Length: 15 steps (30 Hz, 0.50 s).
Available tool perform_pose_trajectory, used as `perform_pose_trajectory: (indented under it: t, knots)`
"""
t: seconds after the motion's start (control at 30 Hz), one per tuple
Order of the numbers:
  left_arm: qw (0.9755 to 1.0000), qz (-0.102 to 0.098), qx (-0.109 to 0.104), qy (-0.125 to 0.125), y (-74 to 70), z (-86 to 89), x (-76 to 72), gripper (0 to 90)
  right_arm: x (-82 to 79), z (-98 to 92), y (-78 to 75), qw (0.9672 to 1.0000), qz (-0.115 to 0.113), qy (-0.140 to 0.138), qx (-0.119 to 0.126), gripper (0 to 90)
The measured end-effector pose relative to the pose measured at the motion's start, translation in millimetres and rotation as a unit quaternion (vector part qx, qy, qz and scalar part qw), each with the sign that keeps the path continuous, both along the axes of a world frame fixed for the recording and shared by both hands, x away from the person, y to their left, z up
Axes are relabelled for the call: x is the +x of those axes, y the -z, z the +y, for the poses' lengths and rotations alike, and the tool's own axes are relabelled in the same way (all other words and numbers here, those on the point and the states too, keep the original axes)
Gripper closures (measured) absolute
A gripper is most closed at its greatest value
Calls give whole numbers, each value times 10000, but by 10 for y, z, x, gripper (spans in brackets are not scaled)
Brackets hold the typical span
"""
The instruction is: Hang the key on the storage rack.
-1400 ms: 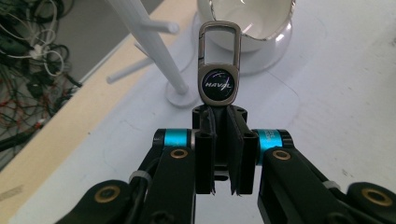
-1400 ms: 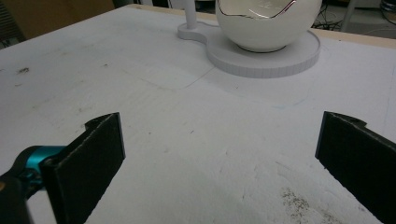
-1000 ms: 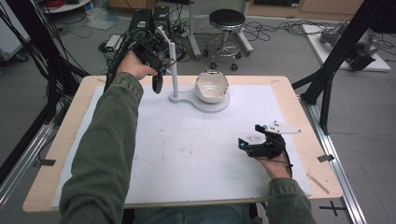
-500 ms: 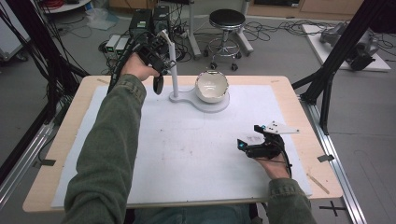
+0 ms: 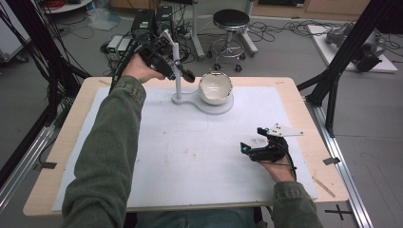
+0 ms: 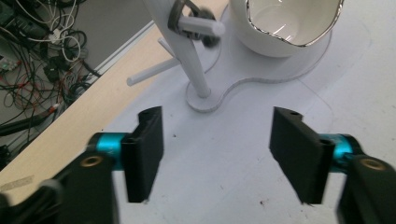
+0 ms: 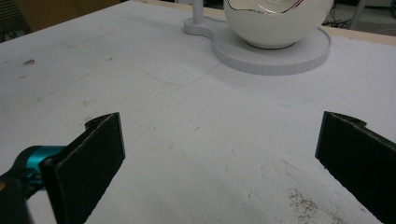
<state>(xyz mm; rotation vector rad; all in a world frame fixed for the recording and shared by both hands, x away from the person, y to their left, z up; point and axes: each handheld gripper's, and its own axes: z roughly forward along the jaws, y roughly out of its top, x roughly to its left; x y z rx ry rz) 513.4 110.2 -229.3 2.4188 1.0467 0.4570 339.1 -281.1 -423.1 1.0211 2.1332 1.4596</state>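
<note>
A white stand with a post and side pegs rises at the table's far middle, and a white bowl sits on its base. A small dark ringed piece hangs on a peg of the post, blurred in the left gripper view. My left gripper hovers at the post; its jaws have just been opening and stand open with nothing between them. My right gripper rests open on the mat at the right, facing the bowl, jaws empty.
A white mat covers the wooden table. Black frame legs stand off the right edge. A stool, cables and boxes are on the floor beyond the far edge.
The left gripper's jaws have opened. The dark piece, which hung left of the post under the gripper, now hangs on the peg to the post's right. The right gripper has not moved.
</note>
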Motion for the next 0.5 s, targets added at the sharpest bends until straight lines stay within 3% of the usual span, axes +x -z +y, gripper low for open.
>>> perform_pose_trajectory:
  t: [0.13,0.27,0.5]
  knots:
    - [10000,-15,-5,93,-10,16,-44,252,-1,2,0,10000,-4,2,-20,3]
    - [9996,44,-140,239,-11,25,-130,200,-2,1,-1,10000,-3,7,-20,3]
    - [9998,57,-126,175,-4,72,-232,74,-8,4,-4,10000,-10,-10,-19,3]
